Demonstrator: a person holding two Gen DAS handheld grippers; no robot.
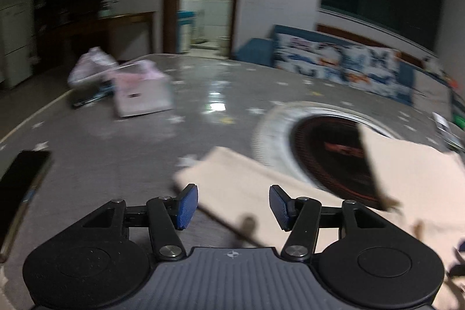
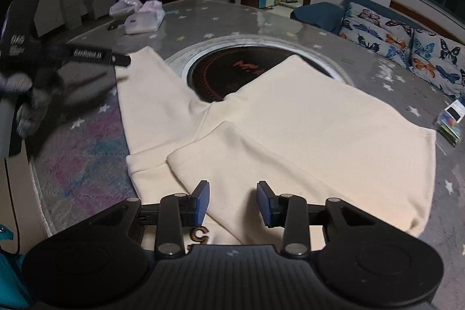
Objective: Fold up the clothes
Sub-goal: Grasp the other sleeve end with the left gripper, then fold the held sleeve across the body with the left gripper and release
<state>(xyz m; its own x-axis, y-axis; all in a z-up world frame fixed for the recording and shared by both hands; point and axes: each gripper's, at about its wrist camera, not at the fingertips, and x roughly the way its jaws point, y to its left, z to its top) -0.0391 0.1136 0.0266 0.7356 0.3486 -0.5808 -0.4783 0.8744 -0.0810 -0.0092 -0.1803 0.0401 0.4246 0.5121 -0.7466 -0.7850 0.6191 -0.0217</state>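
Note:
A cream sweatshirt (image 2: 290, 130) lies spread on the round grey table (image 2: 87, 164), partly over the dark cooktop inset (image 2: 229, 71). One sleeve is folded across the body toward the near edge. My right gripper (image 2: 232, 202) is open just above that folded sleeve, nothing between its blue pads. In the left wrist view, blurred by motion, my left gripper (image 1: 234, 207) is open over a cream sleeve end (image 1: 232, 182), not holding it. The left gripper (image 2: 87, 57) also shows in the right wrist view, at the far left beside the other sleeve.
Pink and white plastic packages (image 2: 142, 16) sit at the table's far side. A dark phone (image 1: 20, 188) lies near the left edge. Small items (image 2: 452, 121) rest at the right edge. A sofa with butterfly cushions (image 2: 407, 42) stands beyond the table.

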